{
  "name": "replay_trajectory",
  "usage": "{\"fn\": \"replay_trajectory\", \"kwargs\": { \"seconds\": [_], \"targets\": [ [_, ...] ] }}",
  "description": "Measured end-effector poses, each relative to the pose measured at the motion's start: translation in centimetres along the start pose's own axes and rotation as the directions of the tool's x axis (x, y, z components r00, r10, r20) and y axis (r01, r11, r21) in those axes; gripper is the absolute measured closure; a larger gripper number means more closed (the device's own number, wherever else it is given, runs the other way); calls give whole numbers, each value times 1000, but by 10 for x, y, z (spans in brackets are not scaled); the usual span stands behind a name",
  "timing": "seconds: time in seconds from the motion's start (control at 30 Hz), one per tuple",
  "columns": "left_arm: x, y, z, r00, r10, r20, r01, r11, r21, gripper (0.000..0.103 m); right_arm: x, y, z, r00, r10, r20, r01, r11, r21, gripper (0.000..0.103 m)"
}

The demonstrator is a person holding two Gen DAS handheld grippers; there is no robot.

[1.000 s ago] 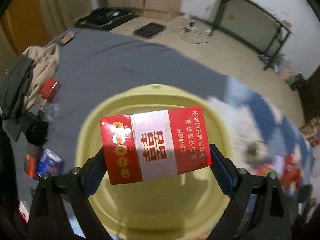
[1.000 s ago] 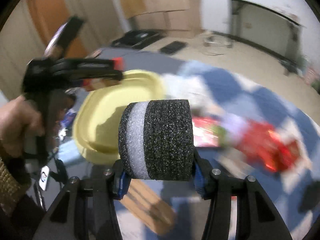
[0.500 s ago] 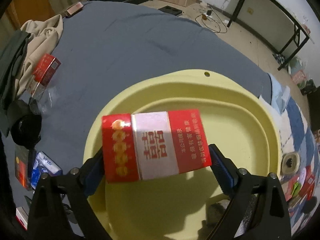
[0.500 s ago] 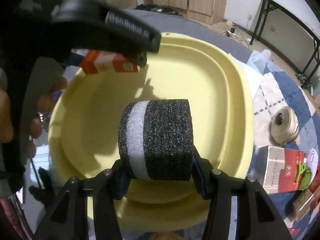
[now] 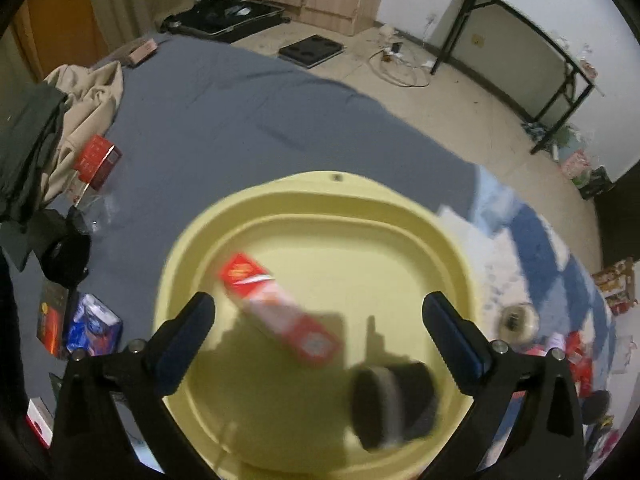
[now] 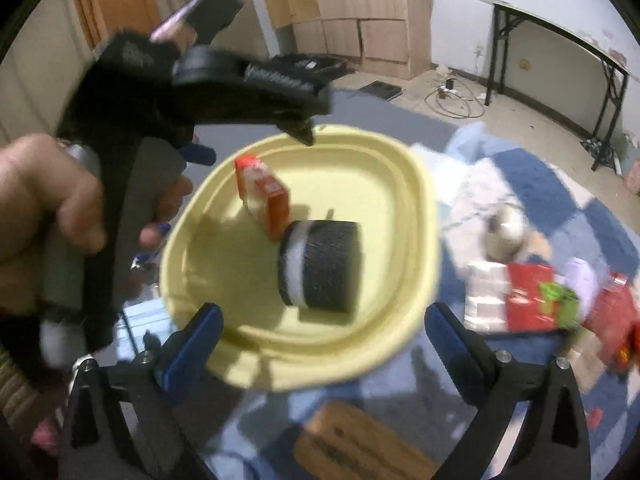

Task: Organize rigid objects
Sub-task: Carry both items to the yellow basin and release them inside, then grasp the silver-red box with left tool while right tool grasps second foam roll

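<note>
One red box (image 5: 280, 312), one foam roll (image 5: 394, 404) (blurred), one basin (image 5: 336, 188)

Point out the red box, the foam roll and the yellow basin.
Red box (image 5: 280, 312), left wrist view, its long face.
Foam roll (image 6: 326, 266), right wrist view, dark curved side.
Yellow basin (image 6: 420, 200), right wrist view, right rim.

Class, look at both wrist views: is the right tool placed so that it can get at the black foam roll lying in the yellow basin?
Probably yes. The right tool stands wide open above the yellow basin, and the black foam roll lies free ahead of it. The red box sits beside the roll, not over it.
</note>
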State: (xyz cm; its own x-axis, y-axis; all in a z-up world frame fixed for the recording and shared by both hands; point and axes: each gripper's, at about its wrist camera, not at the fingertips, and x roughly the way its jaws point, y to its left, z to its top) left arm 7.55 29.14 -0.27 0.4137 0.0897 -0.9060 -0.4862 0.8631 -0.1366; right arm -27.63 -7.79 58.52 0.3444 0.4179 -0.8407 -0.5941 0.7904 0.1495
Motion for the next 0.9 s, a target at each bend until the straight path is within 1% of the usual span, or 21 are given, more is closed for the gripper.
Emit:
{"fn": "replay_trajectory", "kwargs": {
  "seconds": [0.07, 0.1, 0.13, 0.17, 0.2, 0.23, 0.27, 0.3, 0.37, 0.43, 0.5, 0.53, 0.57, 0.6, 0.67, 0.73, 0.8, 0.83, 0.9],
  "targets": [
    [-5, -27, -9, 999, -34, -15, 35, 998, 57, 0, -32, -25, -9, 999, -19, 29, 18, 999, 50, 0],
    [-6, -41, -15, 998, -47, -29, 50, 995, 85, 0, -52, -46, -16, 998, -53, 41, 49, 996, 79, 0],
    [-7, -55, -24, 996, -65, -55, 71, 991, 114, 0, -64, -67, -19, 996, -80, 42, 76, 992, 99, 0],
    [-4, -76, -36, 990, -89, -107, 104, 984, 142, 0, -79, -86, -25, 993, -115, 37, 109, 986, 126, 0],
    [0, -92, -45, 984, -109, -140, 130, 979, 154, 0, -94, -109, -30, 988, -153, 27, 147, 976, 158, 0],
    [5, -106, -54, 978, -125, -168, 153, 975, 162, 0, -110, -132, -36, 981, -193, 13, 187, 964, 191, 0],
    [12, -122, -64, 970, -135, -202, 170, 971, 170, 0, -126, -160, -45, 970, -244, -9, 240, 942, 234, 0],
    [20, -138, -73, 964, -122, -237, 168, 969, 184, 0, -135, -176, -51, 962, -271, -24, 268, 927, 262, 0],
    [31, -158, -83, 962, -89, -257, 148, 964, 219, 0, -159, -220, -67, 945, -321, -61, 322, 884, 338, 0],
    [34, -174, -94, 974, -27, -227, 91, 956, 277, 0, -176, -253, -77, 929, -359, -93, 365, 843, 395, 0],
    [30, -188, -102, 981, -34, -190, 97, 938, 332, 0, -189, -280, -90, 917, -381, -122, 393, 803, 448, 0],
    [25, -196, -106, 985, -47, -168, 106, 924, 367, 0, -194, -291, -95, 915, -380, -135, 396, 786, 475, 0],
    [20, -206, -110, 988, -57, -141, 111, 902, 417, 0, -195, -301, -99, 914, -377, -148, 399, 770, 498, 0],
    [15, -217, -115, 993, -55, -106, 99, 879, 467, 0, -195, -311, -103, 910, -380, -165, 408, 755, 514, 0],
    [12, -237, -124, 997, -62, -47, 77, 846, 528, 0, -189, -317, -104, 900, -392, -194, 433, 744, 508, 0],
    [16, -251, -132, 998, -59, -32, 67, 824, 563, 0, -179, -323, -92, 898, -389, -206, 439, 749, 497, 0],
    [29, -263, -142, 998, -44, -53, 67, 810, 582, 0, -168, -323, -87, 897, -384, -217, 441, 758, 480, 0],
    [34, -269, -146, 998, -37, -59, 64, 809, 585, 0, -161, -326, -87, 894, -387, -227, 448, 762, 467, 0],
    [45, -273, -150, 998, -25, -58, 55, 803, 593, 0, -147, -330, -86, 881, -400, -253, 473, 767, 434, 0]
  ]
}}
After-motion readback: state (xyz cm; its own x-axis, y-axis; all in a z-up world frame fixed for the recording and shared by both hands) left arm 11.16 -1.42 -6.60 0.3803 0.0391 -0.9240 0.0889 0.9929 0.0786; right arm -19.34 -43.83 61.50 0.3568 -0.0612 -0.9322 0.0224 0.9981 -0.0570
